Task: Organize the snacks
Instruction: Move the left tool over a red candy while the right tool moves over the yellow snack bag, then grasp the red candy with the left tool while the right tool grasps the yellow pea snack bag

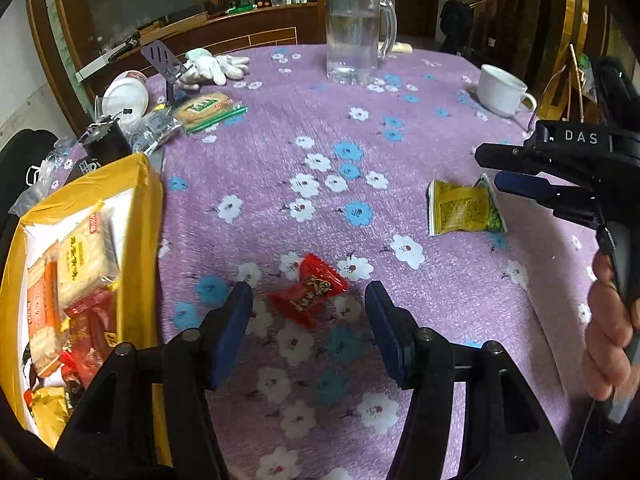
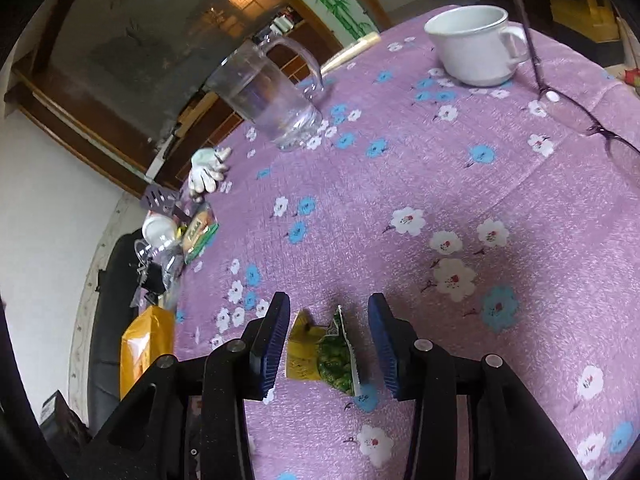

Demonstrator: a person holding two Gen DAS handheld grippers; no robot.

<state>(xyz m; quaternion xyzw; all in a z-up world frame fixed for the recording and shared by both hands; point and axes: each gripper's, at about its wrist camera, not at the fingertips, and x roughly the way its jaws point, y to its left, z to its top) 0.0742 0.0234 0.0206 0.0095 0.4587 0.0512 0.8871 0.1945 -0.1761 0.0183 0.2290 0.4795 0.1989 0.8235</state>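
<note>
Purple flowered cloth covers the surface (image 1: 400,128). Landmark: the glass mug (image 1: 356,36) of water at the far edge. Well to its near left stands the yellow box (image 1: 148,208), already stocked with wrapped snacks. Nearer than the mug, the red candy packet (image 1: 308,294) lies flat between the jaws of the left gripper (image 1: 308,320), which stand apart and clear of it. To the mug's near right, the yellow-green pea packet (image 2: 324,354) lies between the jaws of the right gripper (image 2: 328,344), narrower, not touching. A white cup (image 2: 472,44) sits right of the mug.
</note>
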